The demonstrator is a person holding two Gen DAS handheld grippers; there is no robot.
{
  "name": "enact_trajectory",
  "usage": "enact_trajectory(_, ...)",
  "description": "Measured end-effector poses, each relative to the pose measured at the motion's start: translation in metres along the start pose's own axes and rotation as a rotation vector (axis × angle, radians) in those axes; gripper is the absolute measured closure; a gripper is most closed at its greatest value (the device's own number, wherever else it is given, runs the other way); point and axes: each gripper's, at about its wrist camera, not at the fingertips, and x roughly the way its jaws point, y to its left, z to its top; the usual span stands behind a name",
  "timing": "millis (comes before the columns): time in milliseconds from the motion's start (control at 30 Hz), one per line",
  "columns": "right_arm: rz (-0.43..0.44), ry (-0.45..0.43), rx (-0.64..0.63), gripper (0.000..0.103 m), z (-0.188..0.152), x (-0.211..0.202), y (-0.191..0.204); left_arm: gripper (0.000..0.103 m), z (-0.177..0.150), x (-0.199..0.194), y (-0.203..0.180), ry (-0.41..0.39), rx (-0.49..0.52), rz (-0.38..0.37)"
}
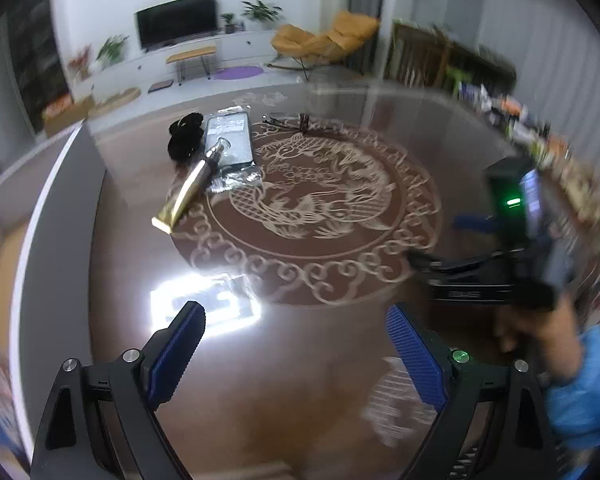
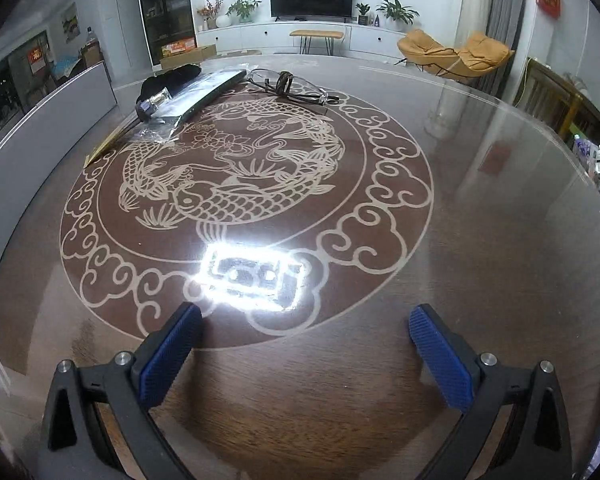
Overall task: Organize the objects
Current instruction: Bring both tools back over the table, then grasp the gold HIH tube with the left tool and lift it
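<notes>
Objects to sort: bunched at the far left of the worktop (image 1: 300, 380), beyond the fish design, well apart from both tools.

Worktop: round, dark brown, glossy, with a pale fish and cloud pattern in the middle and a bright lamp glare near the tools.

Box (image 1: 60, 220): white-walled, open on top, just beside the worktop's left edge.

Left tool (image 1: 296, 312): released, blue pads wide apart, nothing between them, over bare worktop at the near edge.

Right tool (image 2: 305, 314): also released, pads spread wide, nothing between them, over the near rim of the pattern. Seen in the left wrist view at the right, blurred, gripped by a hand (image 1: 540, 324) in a blue sleeve (image 1: 588, 392).

Packet (image 1: 230, 136): flat, silvery and clear, at the pattern's far-left rim.

Black item (image 1: 184, 136): soft-looking, touching the packet's left side; too blurred to name.

Tube (image 1: 184, 196): gold, lying slantwise, capped end resting on the packet, flat end toward the box.

Glasses (image 2: 296, 84): clear, at the pattern's far rim, right of the packet.

Cord (image 2: 284, 80): dark, coiled on the glasses.
</notes>
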Motion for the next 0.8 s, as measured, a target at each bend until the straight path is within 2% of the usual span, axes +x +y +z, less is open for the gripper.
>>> enact_trajectory(67, 0.000, -0.001, 0.000, 0.000, 0.000, 0.001, -0.001, 0.010, 0.018, 0.015, 0.008, 0.019, 0.047, 0.046)
enact_trajectory(167, 0.000, -0.001, 0.000, 0.000, 0.000, 0.001, -0.001, 0.010, 0.044, 0.036, 0.029, 0.011, 0.066, 0.079)
enact_trajectory(367, 0.000, -0.001, 0.000, 0.000, 0.000, 0.001, 0.000, 0.010, 0.088, 0.085, 0.079, 0.013, 0.010, 0.112)
enact_trajectory(533, 0.000, -0.001, 0.000, 0.000, 0.000, 0.001, 0.000, 0.011, 0.098, 0.123, 0.106, 0.043, -0.034, 0.071)
enact_trajectory(633, 0.000, -0.001, 0.000, 0.000, 0.000, 0.001, 0.000, 0.011, 0.098, 0.140, 0.114, 0.067, -0.068, 0.022)
enact_trajectory(800, 0.000, -0.001, 0.000, 0.000, 0.000, 0.001, 0.000, 0.011, 0.096, 0.160, 0.128, 0.078, -0.131, 0.040)
